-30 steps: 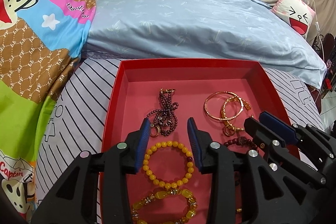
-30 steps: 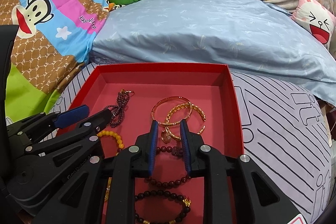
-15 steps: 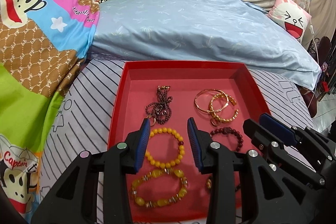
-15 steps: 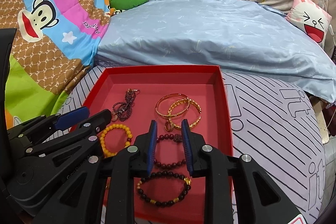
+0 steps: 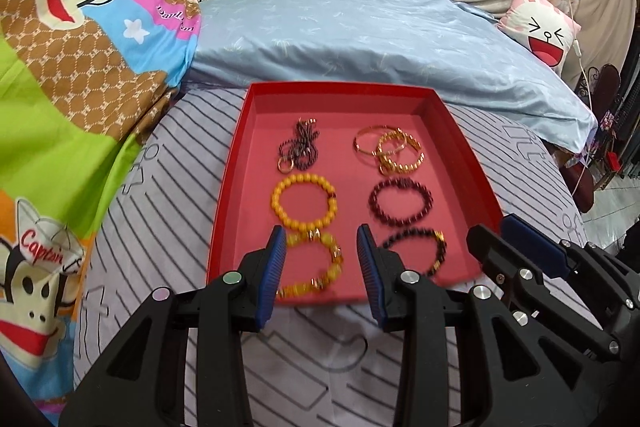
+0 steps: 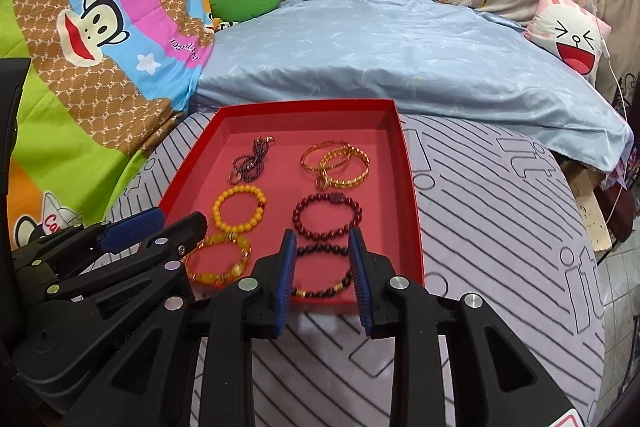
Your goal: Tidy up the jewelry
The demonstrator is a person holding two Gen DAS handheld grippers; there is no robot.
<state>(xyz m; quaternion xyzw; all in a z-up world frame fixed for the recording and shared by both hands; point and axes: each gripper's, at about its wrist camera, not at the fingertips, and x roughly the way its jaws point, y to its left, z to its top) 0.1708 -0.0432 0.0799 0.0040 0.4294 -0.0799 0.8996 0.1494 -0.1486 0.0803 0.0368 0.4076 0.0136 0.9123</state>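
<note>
Jewelry all sits in the red tray [image 5: 460, 131] on the bed, laid out in 2 cols x 3 rows. Left col, far to near: dark beaded necklace [image 5: 300, 149], yellow bead bracelet [image 5: 304, 201], amber chunky bracelet [image 5: 316, 267]. Right col, far to near: gold bangles [image 5: 390, 149] overlapping each other, dark red bead bracelet [image 5: 402, 203], black bead bracelet [image 5: 416, 253] w/ gold accents. Pieces grouped by colour/type, spaced apart except the bangles; nothing seen loose on the striped sheet [image 5: 160, 195] around the tray.

Left gripper [image 5: 320, 271] hovers over tray's near edge, fingers apart, nothing between them; amber bracelet shows thru the gap but pads don't touch it. Right gripper [image 6: 322, 279] hovers at near-right of tray, fingers apart w/ narrower gap, also empty; black bracelet is behind the gap, not clamped.

Judgement: task looks basically done, sorting complete, both hands free. Left, if anything: untangle bangles or tidy the necklace. Beyond the tray: blue pillow [image 5: 360, 39] far side, cartoon monkey blanket [image 5: 80, 27] left, rabbit cushion [image 5: 540, 27] far right.
</note>
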